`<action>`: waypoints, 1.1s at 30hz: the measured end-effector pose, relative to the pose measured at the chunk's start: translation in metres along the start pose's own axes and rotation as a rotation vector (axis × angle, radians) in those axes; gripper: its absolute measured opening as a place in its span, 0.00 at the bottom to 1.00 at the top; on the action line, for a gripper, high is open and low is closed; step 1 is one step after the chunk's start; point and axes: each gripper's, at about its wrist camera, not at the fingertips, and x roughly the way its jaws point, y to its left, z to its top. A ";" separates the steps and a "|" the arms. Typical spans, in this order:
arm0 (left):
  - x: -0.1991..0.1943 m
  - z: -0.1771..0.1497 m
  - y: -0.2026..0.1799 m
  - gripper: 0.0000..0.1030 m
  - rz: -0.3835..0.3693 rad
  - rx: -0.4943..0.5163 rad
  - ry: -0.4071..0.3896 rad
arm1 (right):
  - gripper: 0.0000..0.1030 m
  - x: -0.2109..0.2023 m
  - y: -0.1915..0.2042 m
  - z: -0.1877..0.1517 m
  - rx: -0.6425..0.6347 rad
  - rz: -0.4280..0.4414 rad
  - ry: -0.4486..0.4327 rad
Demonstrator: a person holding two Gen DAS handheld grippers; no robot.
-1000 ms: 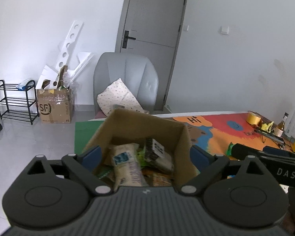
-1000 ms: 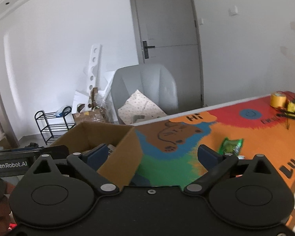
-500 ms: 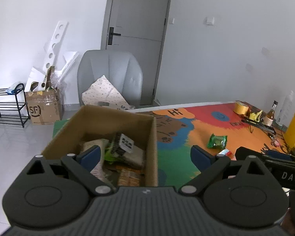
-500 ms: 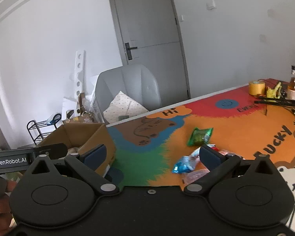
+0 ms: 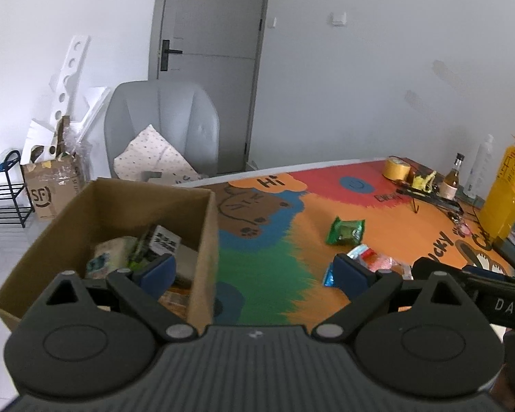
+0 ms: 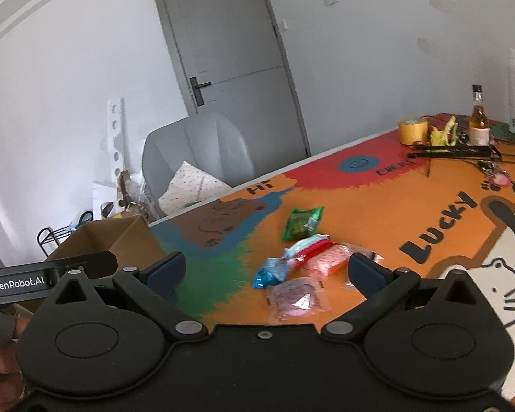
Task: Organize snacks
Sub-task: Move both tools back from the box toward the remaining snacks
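Left gripper (image 5: 252,271) low in the frame, jaws spread wide and holding nothing, its left finger in front of the cardboard box (image 5: 207,240), its right finger just before the loose packets. Cardboard box at centre-left of the left wrist view, open at the top, already holding several snack packs (image 5: 137,250), among them a pale packet and one with a black-and-white label. Right gripper (image 6: 266,273) likewise released, jaws wide apart and empty, framing the cluster of snacks at frame centre. Green packet (image 6: 302,222) lying flat above that cluster, a little apart from it; blue packet (image 6: 270,272), red-and-white packet (image 6: 310,248), pink packet (image 6: 328,260) and purple packet (image 6: 297,298) bunched together, touching or overlapping. All loose snacks on the colourful table mat (image 6: 377,202), right of the box. Yellow tape roll (image 6: 412,131), small bottle (image 6: 478,116) and tall yellow bag (image 5: 506,192) at the far right. Grey chair (image 5: 163,123) with a dotted cushion behind the table, grey door (image 5: 209,58) beyond.
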 end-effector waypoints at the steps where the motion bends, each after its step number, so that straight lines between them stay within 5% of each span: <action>1: 0.002 0.000 -0.002 0.94 -0.004 0.002 0.005 | 1.00 0.000 -0.003 -0.001 0.005 -0.004 0.000; 22: 0.044 -0.006 -0.046 0.94 -0.066 0.055 0.068 | 0.99 0.008 -0.064 -0.015 0.108 -0.080 0.026; 33: 0.075 -0.003 -0.064 0.91 -0.104 0.064 0.090 | 0.66 0.030 -0.075 -0.017 0.136 -0.062 0.080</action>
